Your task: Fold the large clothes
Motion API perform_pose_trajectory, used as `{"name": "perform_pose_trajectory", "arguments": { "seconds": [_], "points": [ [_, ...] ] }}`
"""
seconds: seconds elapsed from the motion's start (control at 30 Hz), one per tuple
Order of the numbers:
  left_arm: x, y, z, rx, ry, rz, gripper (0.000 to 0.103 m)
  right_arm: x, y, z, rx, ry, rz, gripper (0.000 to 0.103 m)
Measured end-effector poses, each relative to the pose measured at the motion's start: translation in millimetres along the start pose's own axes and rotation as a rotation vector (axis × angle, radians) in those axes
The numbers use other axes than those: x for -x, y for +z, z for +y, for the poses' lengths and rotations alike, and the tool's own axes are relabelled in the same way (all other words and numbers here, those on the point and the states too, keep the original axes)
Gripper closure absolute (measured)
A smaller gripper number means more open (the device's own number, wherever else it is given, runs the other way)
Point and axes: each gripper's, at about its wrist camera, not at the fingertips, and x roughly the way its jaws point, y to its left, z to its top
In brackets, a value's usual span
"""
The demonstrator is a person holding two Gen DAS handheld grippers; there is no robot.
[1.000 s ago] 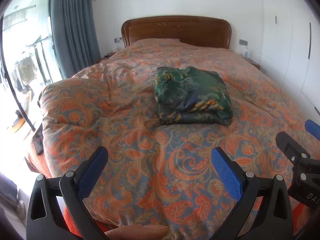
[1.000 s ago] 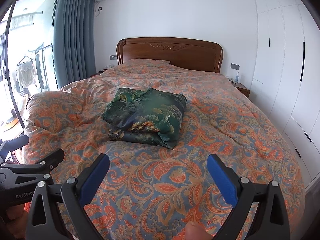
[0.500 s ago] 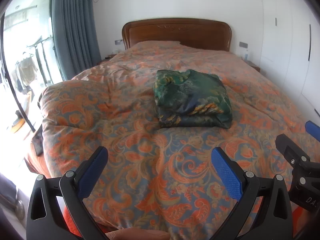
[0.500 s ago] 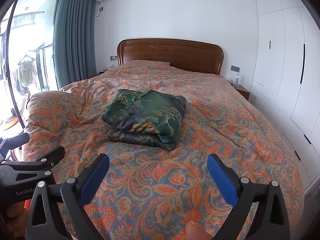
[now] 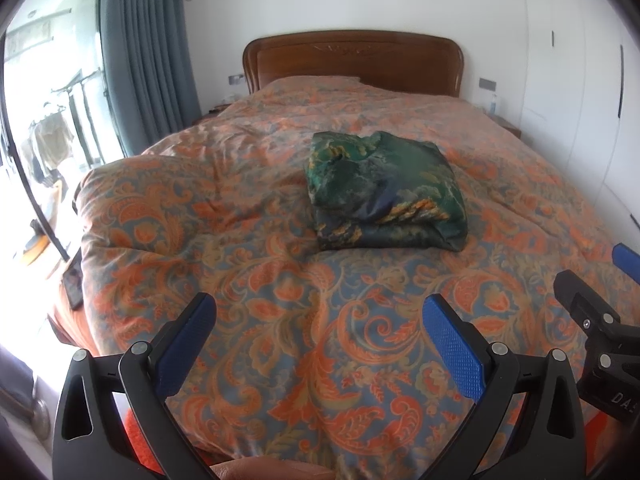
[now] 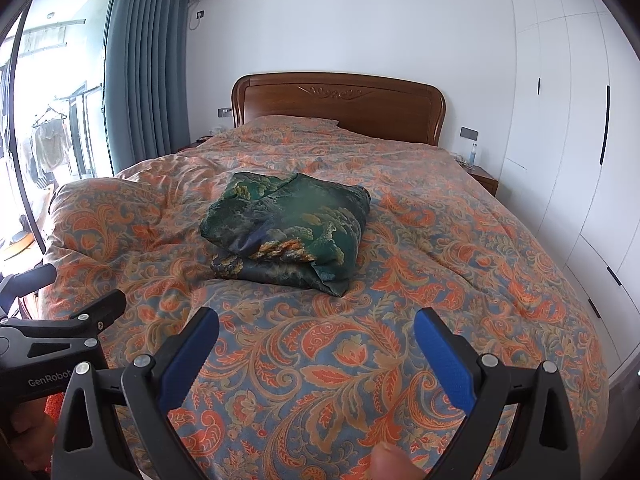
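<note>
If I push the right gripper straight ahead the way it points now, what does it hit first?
Most likely the orange paisley duvet, which fills the gap between the open jaws of the right gripper. The folded green garment lies farther along and slightly left; depth is hard to judge in the fisheye view.

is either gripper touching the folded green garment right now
Apart. In both wrist views the left gripper and right gripper stand open with bare quilt between their fingertips and the folded green garment.

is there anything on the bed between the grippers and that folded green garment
Nothing visible. Only bare stretches of the orange paisley duvet lie between the open left gripper, the open right gripper and the folded green garment.
</note>
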Motion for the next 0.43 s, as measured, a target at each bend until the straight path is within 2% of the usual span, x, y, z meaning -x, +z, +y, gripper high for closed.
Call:
{"name": "perform_pose_trajectory", "arguments": {
  "seconds": [0.43],
  "points": [
    [-6.0, 0.2, -2.1, 0.016, 0.025, -0.001, 0.000, -10.6, -4.9, -10.5, -0.022, -0.010, 0.028, 0.003]
  ]
}}
